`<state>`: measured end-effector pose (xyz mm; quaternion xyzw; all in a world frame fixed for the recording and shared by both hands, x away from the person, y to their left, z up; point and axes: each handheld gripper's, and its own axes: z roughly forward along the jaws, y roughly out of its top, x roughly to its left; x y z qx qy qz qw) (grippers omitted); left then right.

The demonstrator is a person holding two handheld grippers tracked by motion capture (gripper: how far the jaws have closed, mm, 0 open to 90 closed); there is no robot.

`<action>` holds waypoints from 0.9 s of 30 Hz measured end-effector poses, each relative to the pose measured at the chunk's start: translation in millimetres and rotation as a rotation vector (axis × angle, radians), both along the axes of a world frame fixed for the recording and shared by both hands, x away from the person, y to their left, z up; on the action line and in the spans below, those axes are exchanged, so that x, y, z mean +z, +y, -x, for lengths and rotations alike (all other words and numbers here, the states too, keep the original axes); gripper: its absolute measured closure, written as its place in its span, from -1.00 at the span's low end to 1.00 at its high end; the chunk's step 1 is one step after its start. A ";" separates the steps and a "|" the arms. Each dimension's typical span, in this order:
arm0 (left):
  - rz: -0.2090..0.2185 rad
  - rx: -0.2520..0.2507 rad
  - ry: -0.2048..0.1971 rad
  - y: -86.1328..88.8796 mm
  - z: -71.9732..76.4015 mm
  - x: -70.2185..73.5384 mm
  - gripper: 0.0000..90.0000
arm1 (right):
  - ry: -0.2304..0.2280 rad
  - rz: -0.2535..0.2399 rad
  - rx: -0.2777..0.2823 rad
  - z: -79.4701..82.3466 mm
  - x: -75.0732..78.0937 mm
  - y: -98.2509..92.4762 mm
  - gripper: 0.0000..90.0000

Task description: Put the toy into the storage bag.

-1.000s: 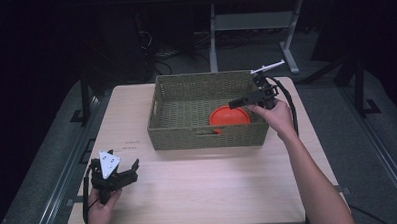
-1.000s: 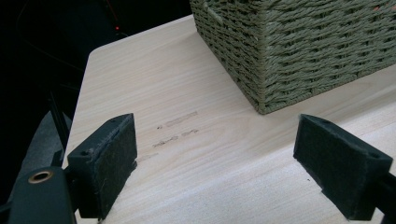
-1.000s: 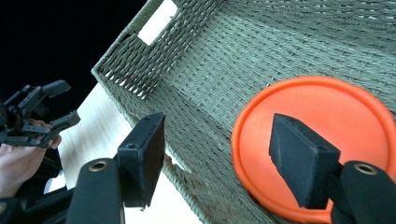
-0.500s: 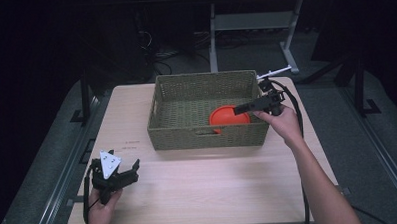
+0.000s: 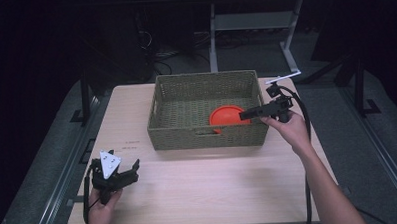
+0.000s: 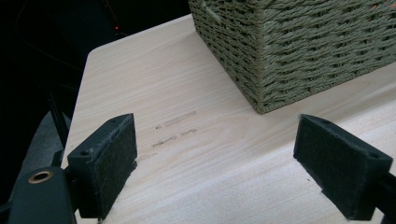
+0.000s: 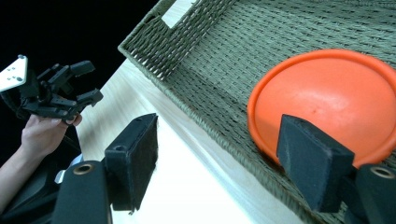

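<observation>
1. Orange plate (image 5: pixel 226 115): lies flat on the floor of the woven basket (image 5: pixel 205 81), toward its right front corner. In the right gripper view the orange plate (image 7: pixel 322 100) sits just ahead of the jaws and partly behind the right-hand jaw; whether that jaw touches it cannot be told.

2. Right gripper (image 5: pixel 246 115): held by the person's right hand (image 5: pixel 287 129) at the basket's right wall, jaws pointing left over the rim above the plate's right edge. In the right gripper view its jaws stand wide apart with nothing between them, spanning the basket's front wall: one over the table (image 7: pixel 187 186), one over the basket's inside.

3. Left gripper (image 5: pixel 131 169): held by the left hand (image 5: pixel 102 208) near the table's front left corner, well apart from the basket. In the left gripper view the jaws are spread wide and empty, low over bare table (image 6: pixel 187 140), with a corner of the basket (image 6: pixel 289 46) ahead of them. The left gripper (image 7: pixel 81 86) also appears far off in the right gripper view.

4. Change from the earlier high views: a second ago the right gripper was deeper in the basket, directly over the plate; now it sits farther right, at the rim. The plate stays at the same spot in the basket. The left gripper keeps its place.
</observation>
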<state>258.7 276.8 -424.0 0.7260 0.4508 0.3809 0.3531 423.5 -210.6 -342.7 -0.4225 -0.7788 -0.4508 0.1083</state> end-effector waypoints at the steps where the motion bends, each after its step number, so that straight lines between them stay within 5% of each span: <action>1: 0.000 0.001 0.000 -0.1 0.0 0.0 -0.71 | -0.004 -0.009 0.000 3.6 -0.1 -2.4 -0.37; 27: -0.004 -0.002 0.003 -0.7 0.1 -0.4 -0.71 | -0.041 -0.056 0.022 42.2 -6.7 -24.8 -0.47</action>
